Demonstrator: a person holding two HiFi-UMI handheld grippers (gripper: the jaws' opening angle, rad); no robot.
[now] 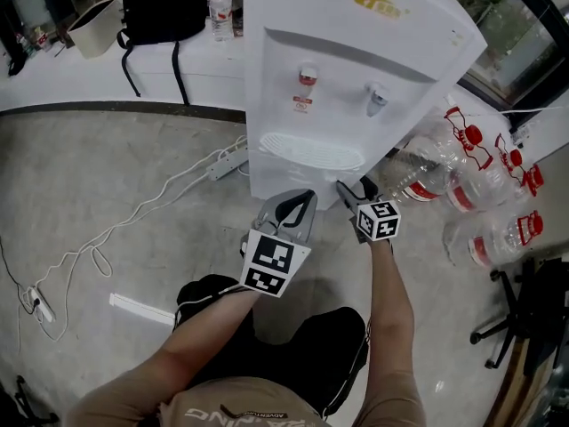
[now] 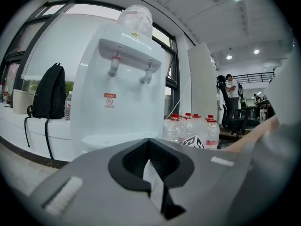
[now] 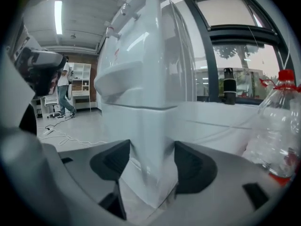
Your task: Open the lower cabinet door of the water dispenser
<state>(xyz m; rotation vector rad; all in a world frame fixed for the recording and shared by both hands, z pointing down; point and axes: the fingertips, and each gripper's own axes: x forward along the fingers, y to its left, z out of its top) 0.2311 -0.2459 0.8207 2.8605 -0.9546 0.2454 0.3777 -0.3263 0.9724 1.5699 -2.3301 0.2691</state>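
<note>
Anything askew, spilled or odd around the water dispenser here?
Nothing spilled or damaged. Only clutter: a power strip and white cable trail loose over the floor left of the water dispenser.

Black backpack (image 1: pixel 164 3), clear bottles (image 1: pixel 476 189), power strip (image 1: pixel 229 160)

The water dispenser (image 1: pixel 356 78) is standing on the floor (image 1: pixel 107 194), with the tabletop (image 1: pixel 89 69) behind and left of it carrying a backpack (image 1: pixel 164 7) and a small bottle (image 1: pixel 220 12). Large bottles (image 1: pixel 480 185) are lying right of it, a power strip (image 1: pixel 228 161) left. The left tool (image 1: pixel 293 201) and right tool (image 1: pixel 349 188) are hovering just before its lower front
</note>
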